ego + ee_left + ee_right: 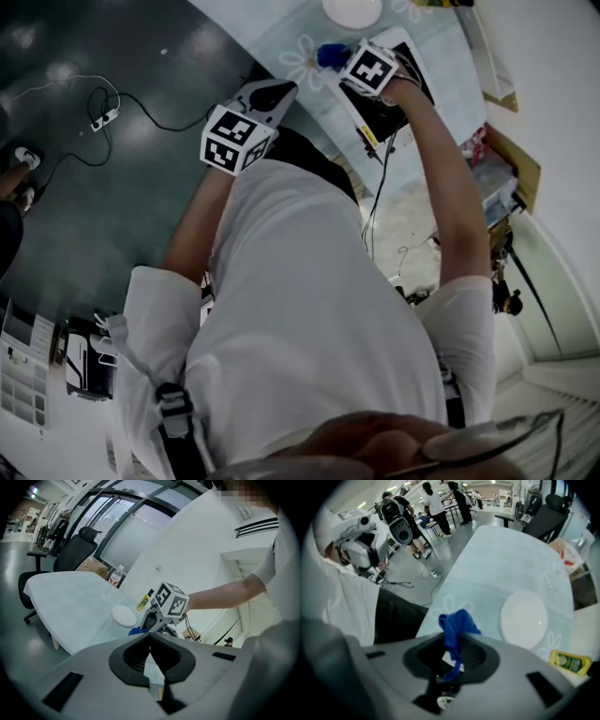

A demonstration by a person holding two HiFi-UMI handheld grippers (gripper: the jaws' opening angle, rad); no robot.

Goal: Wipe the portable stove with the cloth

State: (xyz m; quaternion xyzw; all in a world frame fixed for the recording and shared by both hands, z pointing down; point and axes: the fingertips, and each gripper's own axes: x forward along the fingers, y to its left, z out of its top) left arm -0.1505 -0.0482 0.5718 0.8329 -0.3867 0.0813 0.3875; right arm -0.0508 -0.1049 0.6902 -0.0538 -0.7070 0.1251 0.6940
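Observation:
A blue cloth (pixel 457 624) hangs bunched between the jaws of my right gripper (pixel 452 660), which is shut on it. In the head view this gripper (pixel 342 62) is over the table's near edge with the cloth (pixel 329 54) at its tip, just left of the black portable stove (pixel 391 112). My left gripper (pixel 272 94) hovers by the table edge, lower left of the stove. Its jaws (pixel 151 652) meet with nothing between them. From the left gripper view I see the right gripper (pixel 154 620) and the cloth (pixel 135 631) ahead.
A white plate (pixel 524 618) lies on the pale tablecloth (pixel 497 569) beyond the cloth, and a yellow bottle (pixel 568 662) lies to its right. Cables (pixel 112 112) run over the dark floor at left. Boxes (pixel 511 164) stand right of the table. People stand far off.

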